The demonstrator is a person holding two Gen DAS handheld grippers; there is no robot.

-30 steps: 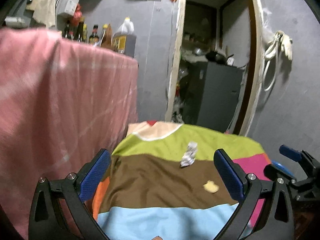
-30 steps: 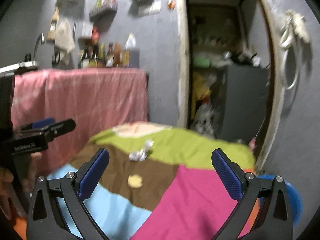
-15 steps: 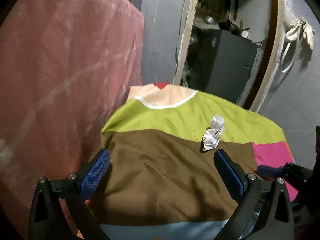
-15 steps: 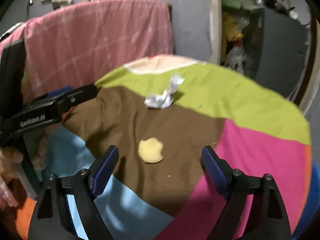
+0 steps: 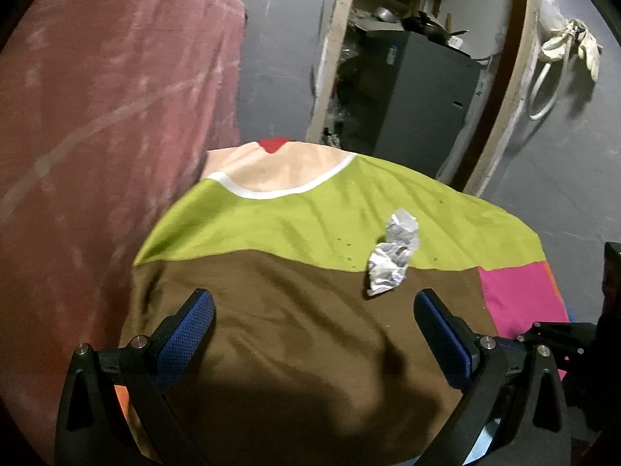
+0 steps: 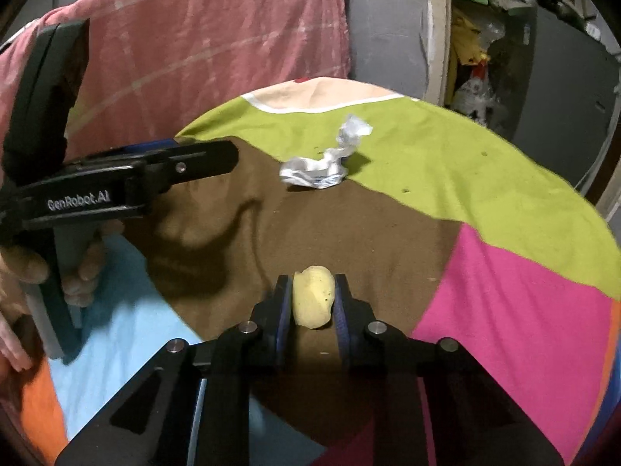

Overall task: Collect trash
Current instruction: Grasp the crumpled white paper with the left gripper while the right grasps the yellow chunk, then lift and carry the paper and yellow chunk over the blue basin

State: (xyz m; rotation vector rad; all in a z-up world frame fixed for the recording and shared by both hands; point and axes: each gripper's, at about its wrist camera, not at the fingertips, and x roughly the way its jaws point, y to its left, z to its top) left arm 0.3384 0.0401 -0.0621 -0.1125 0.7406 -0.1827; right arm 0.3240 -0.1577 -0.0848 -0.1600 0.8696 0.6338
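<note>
A round table draped in a patchwork cloth (image 6: 446,163) fills the foreground, its panels lime green, brown, magenta, pale blue, orange and a peach patch edged in white; taking that cloth as the landmark, a pink checked sheet (image 5: 108,124) hangs over something just beyond its far left edge, a grey wall (image 5: 279,39) rises behind it, and a doorway with a pale wooden frame (image 5: 330,62) opens past its far side onto a dim storeroom holding a dark grey cabinet (image 5: 419,89) with pots on top; a white cloth and hose (image 5: 562,50) hang on the wall to the right of the doorway. On the cloth, a crumpled silver wrapper (image 6: 322,163) lies where the green panel meets the brown one, near the middle; a small yellow scrap (image 6: 313,301) sits on the brown panel nearer the front edge, between the blue pads of the right gripper (image 6: 312,303), whose jaws are closing and already press on both its sides. The left gripper (image 5: 314,334) hovers over the brown panel with its jaws spread wide and nothing between them, the wrapper lying just beyond its right finger; in the right wrist view a person's hand (image 6: 58,264) holds it above the cloth's left edge.
</note>
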